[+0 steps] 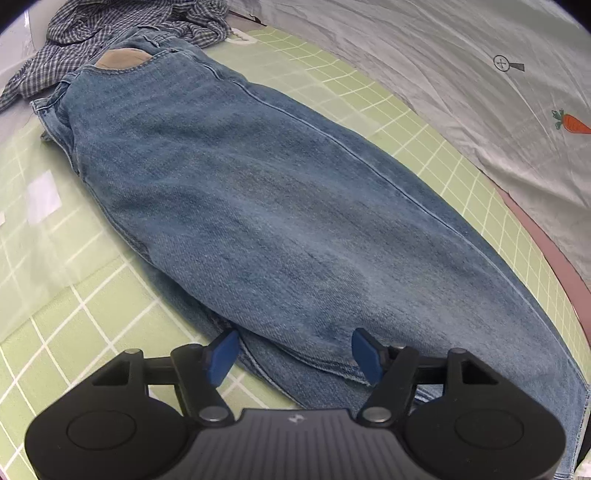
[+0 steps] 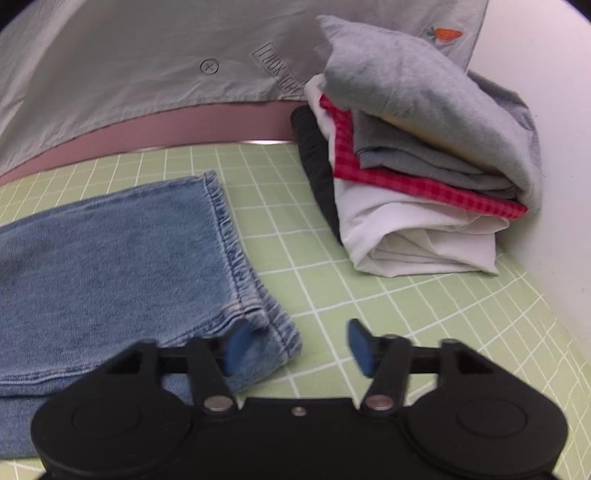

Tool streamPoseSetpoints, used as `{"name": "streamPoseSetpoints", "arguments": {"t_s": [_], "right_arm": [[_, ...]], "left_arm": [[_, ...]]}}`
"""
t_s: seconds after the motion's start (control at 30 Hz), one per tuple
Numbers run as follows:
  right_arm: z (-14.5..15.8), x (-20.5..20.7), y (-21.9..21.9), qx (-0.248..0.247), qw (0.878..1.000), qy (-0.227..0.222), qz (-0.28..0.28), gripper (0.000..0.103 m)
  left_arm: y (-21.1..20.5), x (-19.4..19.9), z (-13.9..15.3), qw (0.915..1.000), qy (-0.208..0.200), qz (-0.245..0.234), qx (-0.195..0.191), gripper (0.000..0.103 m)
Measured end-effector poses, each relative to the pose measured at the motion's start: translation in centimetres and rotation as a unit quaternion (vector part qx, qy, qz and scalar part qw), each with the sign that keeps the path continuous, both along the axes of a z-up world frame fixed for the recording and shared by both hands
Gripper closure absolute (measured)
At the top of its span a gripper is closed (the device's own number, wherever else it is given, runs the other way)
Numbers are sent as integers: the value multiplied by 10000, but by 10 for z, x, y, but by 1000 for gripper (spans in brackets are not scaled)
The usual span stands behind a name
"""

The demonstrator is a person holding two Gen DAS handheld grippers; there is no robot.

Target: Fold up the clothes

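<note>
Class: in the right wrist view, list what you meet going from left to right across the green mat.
Jeans → bare green mat → stack of folded clothes → white wall.

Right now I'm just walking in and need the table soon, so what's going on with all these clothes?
A person is folding laundry with a handheld gripper in each hand. A pair of blue jeans lies lengthwise on the green grid mat, legs stacked. The left gripper is open over the edge of the leg, and the right gripper is open by the hem, gripping nothing. A stack of folded clothes sits to the side, and a checked shirt waits crumpled beyond the waistband.
</note>
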State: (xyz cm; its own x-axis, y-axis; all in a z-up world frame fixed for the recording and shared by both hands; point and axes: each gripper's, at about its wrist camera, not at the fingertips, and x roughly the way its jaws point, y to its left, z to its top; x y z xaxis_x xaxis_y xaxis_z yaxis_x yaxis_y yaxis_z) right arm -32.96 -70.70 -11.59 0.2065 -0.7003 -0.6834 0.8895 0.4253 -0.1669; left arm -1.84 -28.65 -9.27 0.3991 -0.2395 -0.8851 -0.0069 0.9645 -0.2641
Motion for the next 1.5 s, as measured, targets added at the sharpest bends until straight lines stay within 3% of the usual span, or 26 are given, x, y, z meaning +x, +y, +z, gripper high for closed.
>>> {"name": "streamPoseSetpoints", "arguments": {"t_s": [0.03, 0.17, 0.4, 0.47, 0.53, 0.6, 0.73, 0.83, 0.9, 0.97, 1.0, 1.03, 1.13, 1.4, 1.5], "right_arm": [[3, -2, 1, -78, 9999, -142, -51, 0], [6, 4, 6, -15, 9988, -485, -27, 0], [0, 32, 18, 164, 9974, -604, 347, 0], [-2, 40, 18, 196, 9976, -510, 423, 5], [-6, 46, 16, 284, 9976, -432, 450, 22], [-11, 50, 10, 469, 9974, -404, 369, 33], [-21, 53, 3, 736, 9964, -383, 158, 33], [-28, 55, -2, 899, 9951, -391, 104, 23], [-29, 58, -4, 917, 9952, -340, 95, 25], [-27, 57, -4, 857, 9959, -293, -27, 38], [-25, 55, -5, 785, 9966, -242, -112, 66], [-23, 54, -6, 755, 9968, -228, -143, 79], [-15, 47, -7, 717, 9966, -394, 8, 91], [40, 41, 6, -255, 9976, -478, 432, 91], [58, 34, 12, -507, 9966, -465, 444, 91]], "left_arm": [[-1, -1, 1, 10000, -39, -8, 12, 28], [-6, 1, 2, 9999, -86, -63, 78, 28], [-9, 9, -2, 9998, -47, -82, 173, 31], [-10, 11, -3, 9997, -36, -73, 249, 40], [-11, 13, -4, 9993, 9, -51, 374, 51], [-10, 15, -5, 9992, 51, -14, 408, 57], [-8, 20, -7, 9990, 131, 54, 414, 61], [-9, 23, -8, 9990, 125, 51, 427, 61], [-11, 24, -8, 9988, 92, 5, 491, 65], [-11, 25, -7, 9984, 67, -8, 558, 79], [-10, 25, -6, 9985, 59, 2, 537, 85], [-8, 26, -6, 9988, 53, 15, 482, 91], [-4, 26, 0, 9995, -2, 73, 295, 97], [11, 14, 44, 9989, -390, -11, -254, 99], [19, 3, 51, 9986, -353, -69, -382, 99]]}}
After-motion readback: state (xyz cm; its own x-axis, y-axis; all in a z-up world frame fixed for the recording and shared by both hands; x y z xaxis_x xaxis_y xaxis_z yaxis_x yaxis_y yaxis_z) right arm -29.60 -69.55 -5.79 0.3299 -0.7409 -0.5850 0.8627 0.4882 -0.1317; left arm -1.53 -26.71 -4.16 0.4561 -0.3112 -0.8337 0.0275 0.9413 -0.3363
